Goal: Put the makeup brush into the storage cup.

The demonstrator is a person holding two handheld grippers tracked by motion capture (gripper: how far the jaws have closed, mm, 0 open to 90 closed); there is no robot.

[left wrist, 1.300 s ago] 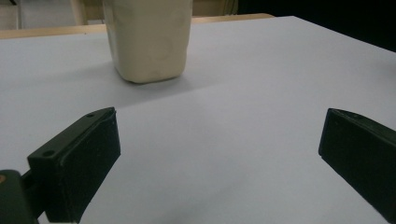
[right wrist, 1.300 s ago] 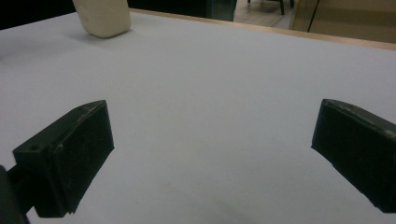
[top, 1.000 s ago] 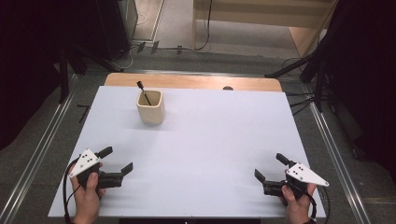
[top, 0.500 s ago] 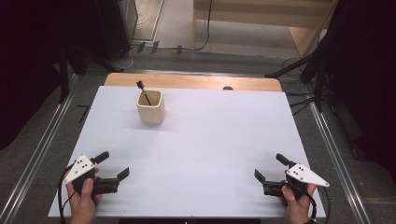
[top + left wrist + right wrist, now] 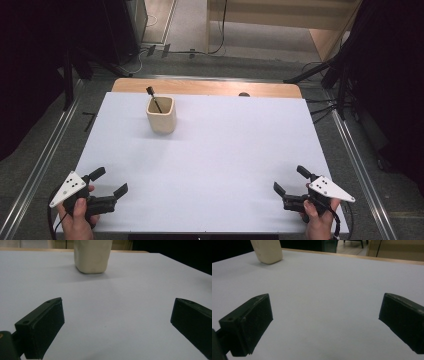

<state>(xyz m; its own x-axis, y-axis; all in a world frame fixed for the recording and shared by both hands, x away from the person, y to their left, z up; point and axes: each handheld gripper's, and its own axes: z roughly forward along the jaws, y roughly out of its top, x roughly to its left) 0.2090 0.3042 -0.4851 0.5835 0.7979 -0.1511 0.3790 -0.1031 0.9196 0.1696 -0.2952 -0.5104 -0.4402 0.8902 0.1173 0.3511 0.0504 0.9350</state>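
A cream square cup [image 5: 161, 114] stands upright at the back left of the white table [image 5: 210, 150], with a thin black stick [image 5: 153, 97] leaning inside it. The same cup [image 5: 92, 255] is straight ahead in the left gripper view and far off at the upper left as the cup [image 5: 267, 250] in the right gripper view. My left gripper [image 5: 110, 181] rests open near the front left corner, nothing between its jaws. My right gripper [image 5: 291, 180] sits open near the front right corner, also holding nothing.
A wooden strip [image 5: 205, 87] runs along the table's far edge. Metal rails [image 5: 42, 165] flank the table on both sides, and dark stands and cables lie on the floor beyond.
My left gripper has drawn back toward the front left corner, away from the cup. The right gripper has stayed put.
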